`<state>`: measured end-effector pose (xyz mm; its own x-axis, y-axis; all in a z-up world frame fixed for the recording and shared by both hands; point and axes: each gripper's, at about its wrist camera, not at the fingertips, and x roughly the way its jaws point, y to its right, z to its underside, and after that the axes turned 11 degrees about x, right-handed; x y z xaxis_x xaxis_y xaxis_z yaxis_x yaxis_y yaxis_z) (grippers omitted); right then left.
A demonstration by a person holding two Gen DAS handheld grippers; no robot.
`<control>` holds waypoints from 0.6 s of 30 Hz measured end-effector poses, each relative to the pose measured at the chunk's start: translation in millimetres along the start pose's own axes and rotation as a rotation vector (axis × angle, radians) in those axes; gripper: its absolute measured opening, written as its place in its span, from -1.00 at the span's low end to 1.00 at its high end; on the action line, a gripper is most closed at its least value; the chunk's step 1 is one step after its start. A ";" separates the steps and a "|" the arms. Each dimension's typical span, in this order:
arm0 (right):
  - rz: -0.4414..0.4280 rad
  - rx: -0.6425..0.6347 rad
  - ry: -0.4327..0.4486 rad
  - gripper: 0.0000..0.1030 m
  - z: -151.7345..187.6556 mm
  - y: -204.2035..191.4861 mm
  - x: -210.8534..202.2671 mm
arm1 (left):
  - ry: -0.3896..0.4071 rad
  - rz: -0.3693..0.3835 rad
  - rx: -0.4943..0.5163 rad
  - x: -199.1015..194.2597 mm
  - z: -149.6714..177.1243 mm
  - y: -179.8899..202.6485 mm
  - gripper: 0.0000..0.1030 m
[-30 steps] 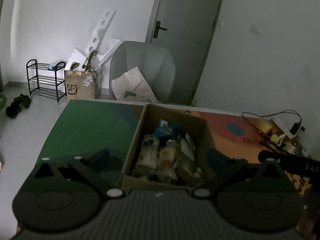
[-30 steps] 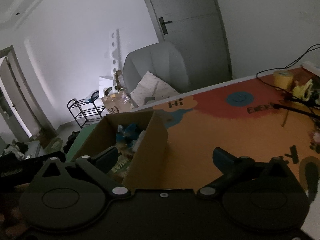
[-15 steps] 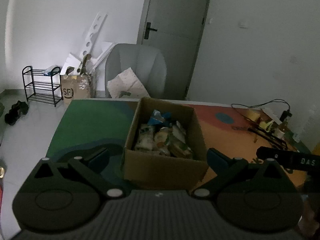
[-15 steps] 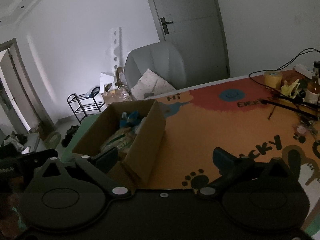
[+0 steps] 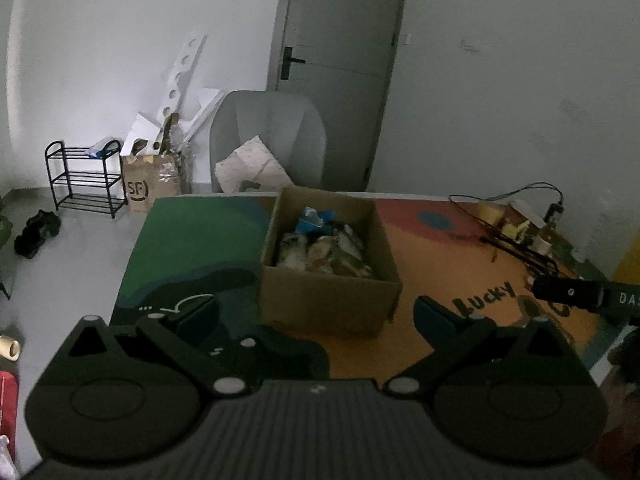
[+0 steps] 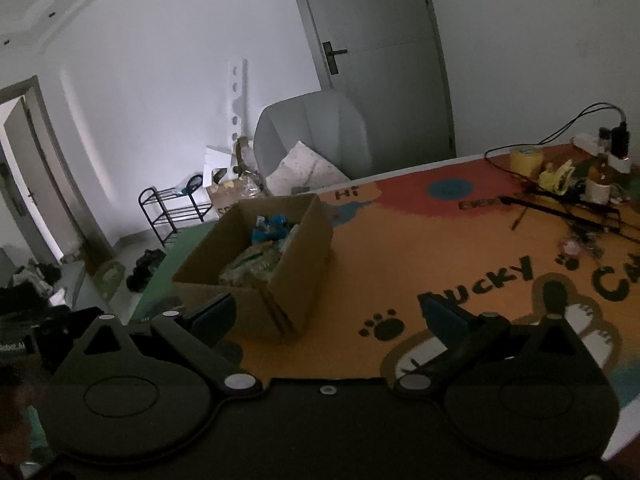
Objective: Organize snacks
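Observation:
An open cardboard box [image 5: 328, 300] stands on the colourful table mat [image 5: 452, 264]. Several snack packets [image 5: 324, 244] lie inside it, blue ones at the back. The box also shows in the right wrist view [image 6: 296, 256] with the snacks [image 6: 260, 256] in it. My left gripper [image 5: 316, 316] is open and empty, held back from the box's near wall. My right gripper [image 6: 328, 316] is open and empty, to the right of the box and above the mat [image 6: 440, 248]. The right gripper's body [image 5: 580, 294] shows at the right edge of the left wrist view.
Cables, a yellow tape roll [image 6: 526, 160] and small bottles [image 6: 598, 182] clutter the table's far right corner. A grey chair [image 5: 272, 144] stands behind the table. A shoe rack [image 5: 82, 178] and an SF carton [image 5: 150, 188] stand on the floor at left.
Both grippers have pulled back and up from the box, so it looks smaller and farther away. Both stay open and empty. The box has not moved.

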<state>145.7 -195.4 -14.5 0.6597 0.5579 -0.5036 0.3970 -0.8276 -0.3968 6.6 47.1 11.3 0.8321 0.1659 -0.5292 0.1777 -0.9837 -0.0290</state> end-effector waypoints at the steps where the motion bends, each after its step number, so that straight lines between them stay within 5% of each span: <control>1: -0.004 -0.001 0.004 1.00 1.8 0.7 -6.2 | 0.002 0.005 0.006 -2.3 0.4 2.7 1.00; 10: 0.027 -0.048 -0.003 1.00 13.2 -5.1 -36.1 | -0.013 0.073 0.074 -18.4 10.5 33.0 1.00; 18: 0.006 -0.074 0.025 1.00 12.7 -16.2 -47.1 | 0.022 0.043 0.069 -31.6 10.4 27.3 1.00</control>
<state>100.1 -207.5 5.9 0.6777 0.5516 -0.4862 0.4383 -0.8340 -0.3353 -20.2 14.3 18.3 0.8499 0.1238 -0.5122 0.1054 -0.9923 -0.0649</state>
